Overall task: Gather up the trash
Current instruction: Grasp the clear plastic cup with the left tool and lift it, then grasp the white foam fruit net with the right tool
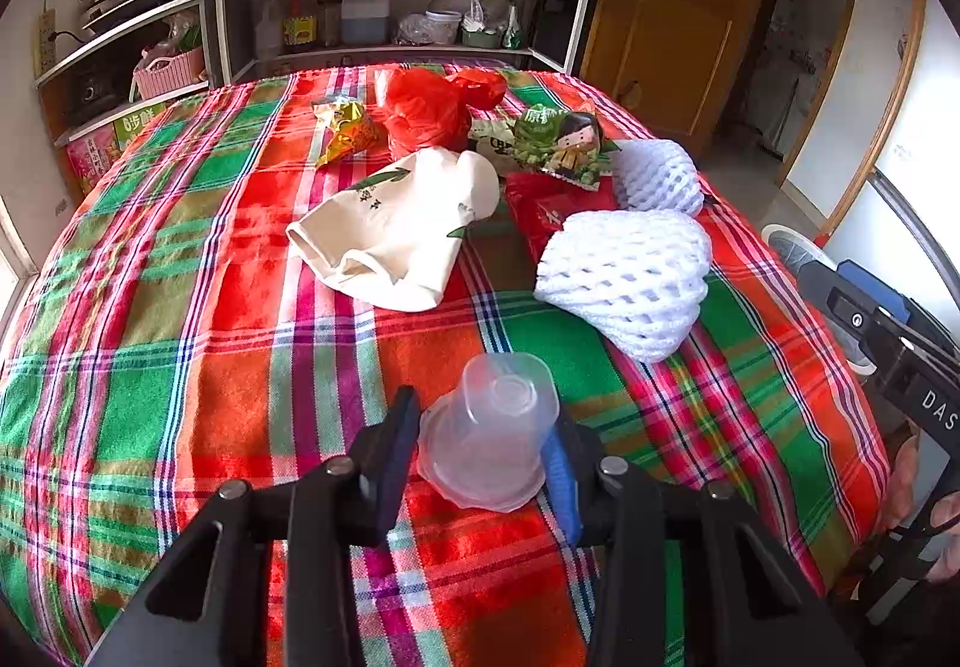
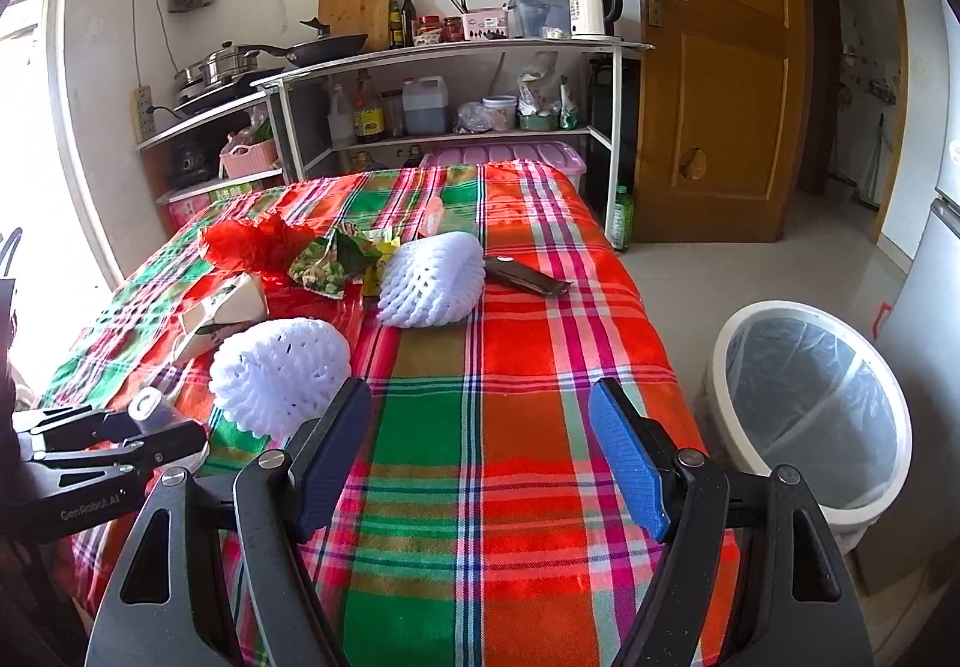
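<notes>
The bin (image 2: 804,409) stands on the floor just beside the table's right edge, white-walled and lined with a clear bag; nothing shows inside it. On the plaid cloth (image 1: 210,367) the left gripper (image 1: 486,445) is clamped on a clear plastic cup (image 1: 489,430), which lies on its side between the pads with its base pointing away from the camera. The right gripper (image 2: 480,457) hovers over bare cloth with its jaws spread wide and nothing between them.

The rest of the trash lies further up the table. Two white foam nets sit to the right — the near net (image 1: 624,280) beyond the cup, the far net (image 1: 657,175) behind it. Left of them lies a cream paper bag (image 1: 396,229), flattened, its open mouth toward the camera. A red wrapper (image 1: 543,214) lies partly under the near net. Behind come a green snack packet (image 1: 564,144), a yellow wrapper (image 1: 348,129) and a crumpled red plastic bag (image 1: 429,111). A dark flat object (image 2: 525,277) — too unclear to name — lies right of the far net.

Shelves (image 2: 444,84) with bottles, pans and a kettle (image 2: 591,0) stand behind the table.
</notes>
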`<state>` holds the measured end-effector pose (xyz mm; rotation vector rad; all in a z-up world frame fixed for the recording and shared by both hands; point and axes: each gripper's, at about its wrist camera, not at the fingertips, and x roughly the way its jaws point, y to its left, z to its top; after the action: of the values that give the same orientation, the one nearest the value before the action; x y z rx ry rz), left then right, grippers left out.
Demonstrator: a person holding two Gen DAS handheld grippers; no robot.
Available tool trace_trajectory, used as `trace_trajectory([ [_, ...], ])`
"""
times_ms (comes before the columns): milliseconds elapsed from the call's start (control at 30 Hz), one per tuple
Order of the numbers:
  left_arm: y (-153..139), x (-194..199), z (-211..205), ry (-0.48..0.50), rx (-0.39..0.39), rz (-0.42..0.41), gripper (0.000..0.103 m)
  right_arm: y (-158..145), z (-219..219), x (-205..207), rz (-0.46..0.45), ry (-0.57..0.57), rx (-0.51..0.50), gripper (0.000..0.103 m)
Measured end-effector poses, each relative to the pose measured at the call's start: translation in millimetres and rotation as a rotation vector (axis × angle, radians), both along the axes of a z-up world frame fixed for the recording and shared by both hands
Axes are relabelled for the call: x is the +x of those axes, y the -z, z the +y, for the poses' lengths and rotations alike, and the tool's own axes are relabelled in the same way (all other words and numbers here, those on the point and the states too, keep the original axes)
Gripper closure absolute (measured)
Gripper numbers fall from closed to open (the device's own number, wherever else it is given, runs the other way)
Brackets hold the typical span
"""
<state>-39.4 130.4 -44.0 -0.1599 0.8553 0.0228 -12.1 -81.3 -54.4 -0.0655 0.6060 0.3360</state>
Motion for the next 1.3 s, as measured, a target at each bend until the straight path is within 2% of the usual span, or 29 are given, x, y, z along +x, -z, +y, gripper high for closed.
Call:
trace_trajectory([
  [167, -3.7, -3.7, 6.5, -0.019, 0.026, -0.022, 0.064, -0.8, 13.4, 2.4, 0.0, -0.035, -0.012, 0.028],
  [200, -4.8, -3.7, 7.8, -0.022, 0.031, -0.026, 0.073, -1.2, 16.5, 2.8, -0.001, -0.045, -0.012, 0.028],
  [367, -8.7, -5.4, 11.8, -0.037, 0.07, -0.042, 0.073, -6.1, 35.5, 7.8, 0.026, -0.158, 0.057, 0.028],
  [500, -8.2, -6.4, 15.1, -0.045, 0.06, -0.044, 0.073, -5.5, 53.4, 15.0, 0.068, -0.224, 0.084, 0.028],
  [600, -7.4, -6.3, 18.5, -0.054, 0.054, -0.043, 0.073, -3.2, 68.0, 19.3, 0.07, -0.258, 0.061, 0.028],
  [833, -8.0, -2.5, 25.1, -0.069, 0.043, -0.042, 0.073, 12.7, 92.8, 31.3, 0.144, -0.355, 0.006, 0.028],
  [1033, -9.4, 1.6, 22.0, -0.057, 0.041, -0.039, 0.073, 23.3, 94.3, 41.3, 0.181, -0.312, -0.018, 0.028],
  [1100, -11.1, 2.2, 19.9, -0.054, 0.045, -0.041, 0.073, 21.6, 91.8, 40.7, 0.176, -0.307, -0.009, 0.035],
  [1233, -15.8, 2.7, 15.2, -0.047, 0.046, -0.052, 0.073, 18.7, 86.3, 39.4, 0.16, -0.288, 0.0, 0.063],
  [1300, -18.1, 3.1, 11.9, -0.039, 0.05, -0.055, 0.073, 15.8, 82.0, 37.7, 0.15, -0.295, 0.014, 0.068],
])
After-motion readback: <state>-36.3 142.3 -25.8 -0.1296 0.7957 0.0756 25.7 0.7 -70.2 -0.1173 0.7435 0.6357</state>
